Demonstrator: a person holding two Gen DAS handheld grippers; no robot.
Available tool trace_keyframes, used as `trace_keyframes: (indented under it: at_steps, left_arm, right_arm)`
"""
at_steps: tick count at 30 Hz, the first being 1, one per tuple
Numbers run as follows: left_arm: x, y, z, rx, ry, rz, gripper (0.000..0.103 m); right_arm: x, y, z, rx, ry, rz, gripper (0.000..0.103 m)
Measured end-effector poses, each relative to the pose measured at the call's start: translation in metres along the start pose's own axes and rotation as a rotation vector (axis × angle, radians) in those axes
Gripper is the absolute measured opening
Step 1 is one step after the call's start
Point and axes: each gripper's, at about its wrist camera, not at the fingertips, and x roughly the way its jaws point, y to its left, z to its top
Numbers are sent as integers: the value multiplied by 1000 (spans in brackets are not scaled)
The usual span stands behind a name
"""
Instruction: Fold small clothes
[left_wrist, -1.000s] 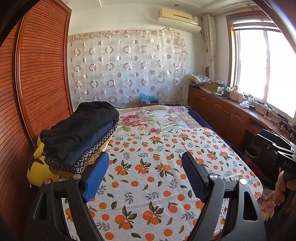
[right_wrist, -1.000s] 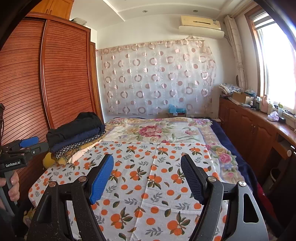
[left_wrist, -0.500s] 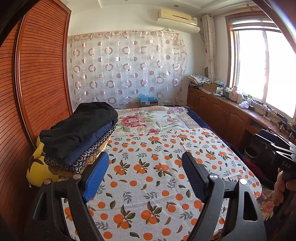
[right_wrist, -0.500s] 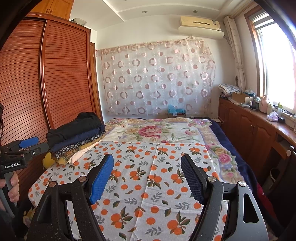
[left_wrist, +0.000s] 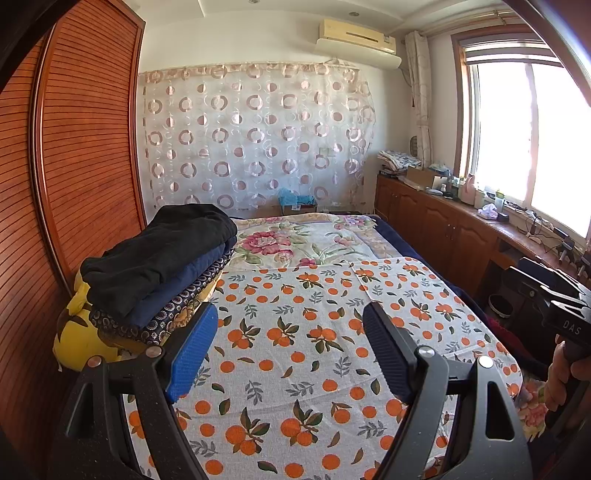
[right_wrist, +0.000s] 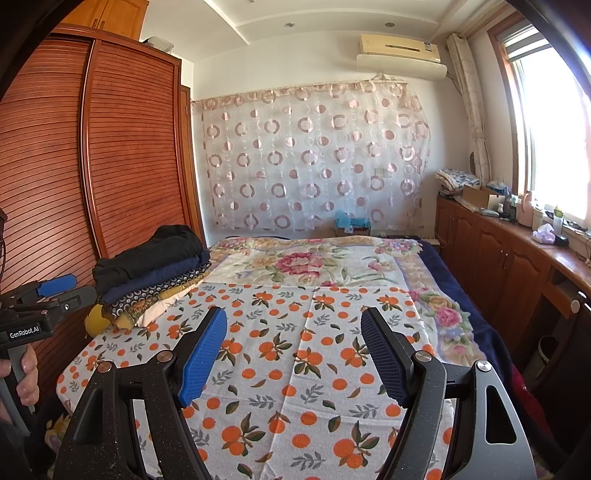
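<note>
A stack of folded clothes (left_wrist: 159, 266), black on top, then navy, then patterned pieces, rests on a yellow cushion at the bed's left edge; the same stack (right_wrist: 155, 269) shows in the right wrist view. My left gripper (left_wrist: 290, 328) hovers open over the orange-print cloth (left_wrist: 314, 354), just right of the stack, with nothing between its blue pads. My right gripper (right_wrist: 293, 332) is also open and empty above the same cloth (right_wrist: 317, 369). The other gripper shows at each view's edge, held by a hand (right_wrist: 26, 373).
A slatted wooden wardrobe (left_wrist: 74, 155) lines the left side. Low wooden cabinets (right_wrist: 517, 266) with clutter run under the window on the right. A floral bedspread (left_wrist: 306, 240) covers the bed's far half, before a circle-patterned curtain (left_wrist: 255, 136).
</note>
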Motion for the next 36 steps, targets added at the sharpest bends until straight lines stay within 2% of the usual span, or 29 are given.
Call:
trace_keyframes:
  at_steps: [36]
  left_arm:
    - [-7,-2,1,-2,-11,4,81]
  right_arm:
    - [1,-4,1,0,-5,4,77]
